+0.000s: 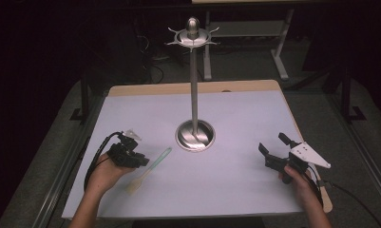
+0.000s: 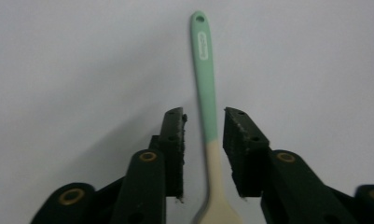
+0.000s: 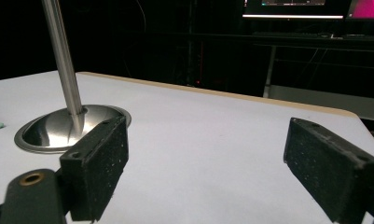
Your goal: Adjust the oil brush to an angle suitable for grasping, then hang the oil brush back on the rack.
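The spatula [image 2: 207, 93] lies flat between the parted, non-touching left gripper [image 2: 204, 154] pointing down; right gripper [image 3: 203, 172] level, wide apart.

No text can be read anywhere. The green handle of the spatula [image 2: 205, 88] bears a small white oval label near its hanging hole, seen in the left gripper view, but its lettering is too small and blurred to make out.

Spatula [image 1: 148, 168] on table [image 1: 235, 185], left of and nearer than stand [image 1: 195, 134].
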`<state>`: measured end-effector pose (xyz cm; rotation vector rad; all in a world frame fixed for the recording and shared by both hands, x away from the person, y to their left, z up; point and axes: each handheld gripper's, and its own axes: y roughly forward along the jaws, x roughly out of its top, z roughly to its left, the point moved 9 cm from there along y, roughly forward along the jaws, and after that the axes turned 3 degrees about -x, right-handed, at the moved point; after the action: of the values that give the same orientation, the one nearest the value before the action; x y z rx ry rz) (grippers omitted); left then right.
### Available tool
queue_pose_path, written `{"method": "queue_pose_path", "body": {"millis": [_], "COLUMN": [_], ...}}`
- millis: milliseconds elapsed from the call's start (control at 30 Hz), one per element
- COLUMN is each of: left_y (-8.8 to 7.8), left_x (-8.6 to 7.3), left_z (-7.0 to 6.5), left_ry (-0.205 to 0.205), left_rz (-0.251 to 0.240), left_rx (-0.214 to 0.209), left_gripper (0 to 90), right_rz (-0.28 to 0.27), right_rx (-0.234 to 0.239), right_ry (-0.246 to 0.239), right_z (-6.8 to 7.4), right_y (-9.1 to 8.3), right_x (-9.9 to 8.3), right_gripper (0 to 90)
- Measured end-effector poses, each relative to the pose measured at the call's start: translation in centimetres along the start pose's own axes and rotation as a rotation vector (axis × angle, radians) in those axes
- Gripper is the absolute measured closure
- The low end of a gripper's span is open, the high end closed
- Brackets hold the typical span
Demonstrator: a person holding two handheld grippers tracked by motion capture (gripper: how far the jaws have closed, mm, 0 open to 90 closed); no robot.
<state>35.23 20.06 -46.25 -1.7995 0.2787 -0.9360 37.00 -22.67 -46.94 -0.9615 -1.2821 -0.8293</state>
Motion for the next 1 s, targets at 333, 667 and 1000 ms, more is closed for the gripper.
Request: {"method": "queue_pose_path", "body": {"millis": [333,667,1000], "left_y": [1.5,3.4,5.4], "left_x": [2.5,4.1,3.8], "left_z": [-0.6,-0.8,-0.2], "left_ry": [0.002,0.037,0.050], "left_rz": [0.104,0.189,0.279], "left_rx": [-0.010,0.006,0.045], "left_gripper": [50.3,50.7,58.1], "right_rz": [0.003,-0.001,0.000], "right_rx": [0.004,0.003,0.005], "right_ry": [0.004,0.011,0.009], "right_z": [0.0,0.0,0.0], "right_y": [0.0,0.0,0.0], "right_x": [0.0,0.0,0.0], "right_gripper": [13.3,13.3,13.3]}}
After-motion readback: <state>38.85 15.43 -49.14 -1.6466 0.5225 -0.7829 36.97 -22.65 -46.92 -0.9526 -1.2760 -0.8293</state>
